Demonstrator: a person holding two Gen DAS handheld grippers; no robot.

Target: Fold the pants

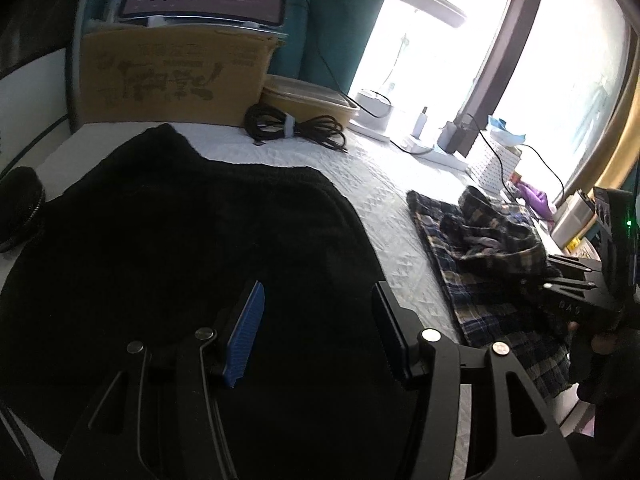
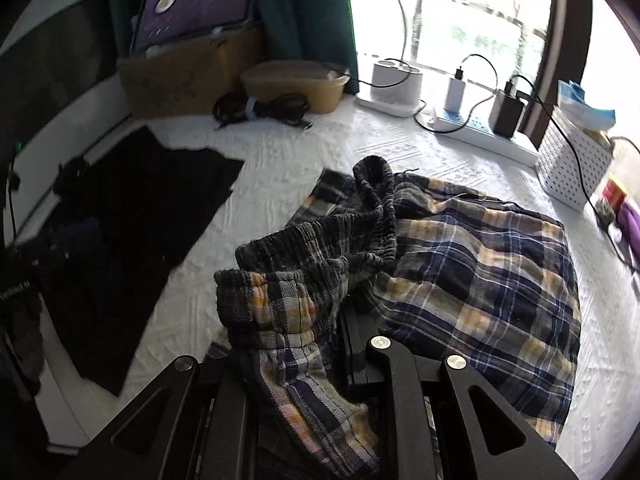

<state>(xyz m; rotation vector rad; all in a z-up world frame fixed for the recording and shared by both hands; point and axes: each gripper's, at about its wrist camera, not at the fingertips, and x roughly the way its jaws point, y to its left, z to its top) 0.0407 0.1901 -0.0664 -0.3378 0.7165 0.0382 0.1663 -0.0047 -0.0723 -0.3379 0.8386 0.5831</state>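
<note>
The plaid pants lie crumpled on the white quilted bed; they also show in the left wrist view. My right gripper is shut on the pants' elastic waistband, which bunches up between the fingers. In the left wrist view the right gripper sits at the pants' near right edge. My left gripper is open and empty, hovering over a flat black garment, which also shows in the right wrist view.
A cardboard box, a tan lidded tub and a coiled black cable stand at the bed's far edge. A power strip with chargers and a white perforated basket lie by the window.
</note>
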